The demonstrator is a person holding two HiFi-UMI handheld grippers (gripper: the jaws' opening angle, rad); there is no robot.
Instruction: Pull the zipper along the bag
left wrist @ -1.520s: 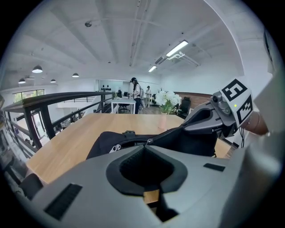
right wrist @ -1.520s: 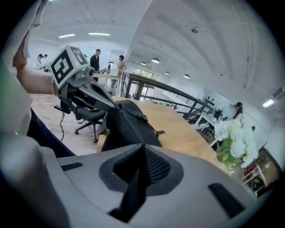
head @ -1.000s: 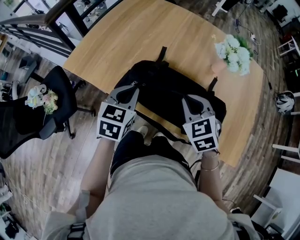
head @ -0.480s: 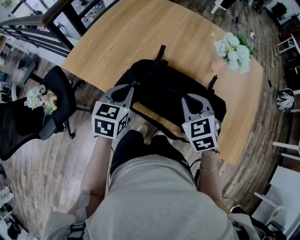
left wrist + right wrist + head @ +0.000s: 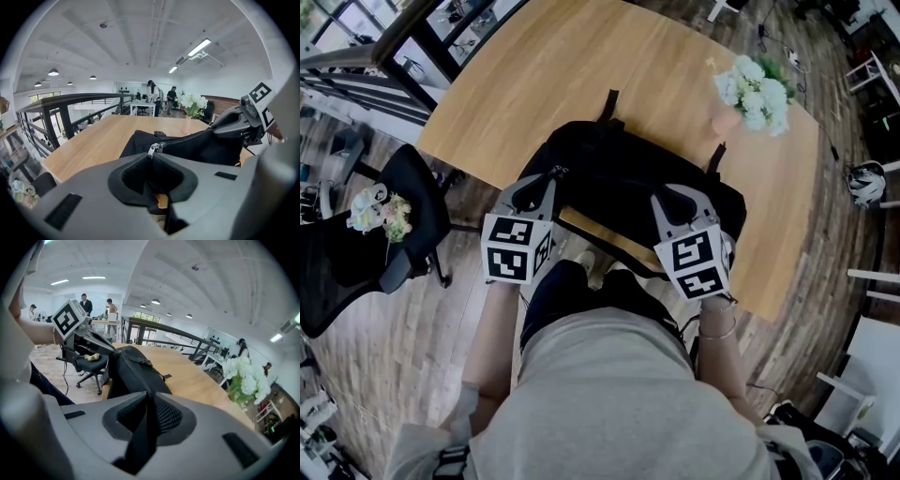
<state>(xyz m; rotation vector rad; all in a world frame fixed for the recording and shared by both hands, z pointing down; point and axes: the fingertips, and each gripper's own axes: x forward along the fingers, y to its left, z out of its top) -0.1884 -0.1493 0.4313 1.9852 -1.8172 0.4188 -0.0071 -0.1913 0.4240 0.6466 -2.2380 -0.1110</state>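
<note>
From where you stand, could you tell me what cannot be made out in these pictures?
Whether the bag is zipped open or shut: head view, black on black, too small.
Right gripper: its jaws have just been opening with bag fabric between them; dark fabric hides whether the pads press it.
Left gripper, shut on the zipper pull: head view, its own body hides that grip.

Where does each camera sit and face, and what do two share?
Head view: on the head, facing down at bag on table; torso, forearms, left gripper, right gripper.
Left gripper view: on that gripper, facing over bag to flowers; jaws shut on zipper pull.
Right gripper view: on that gripper, facing along bag; jaws, just opening, straddle it.
Shared: each gripper view shows the other gripper.
</note>
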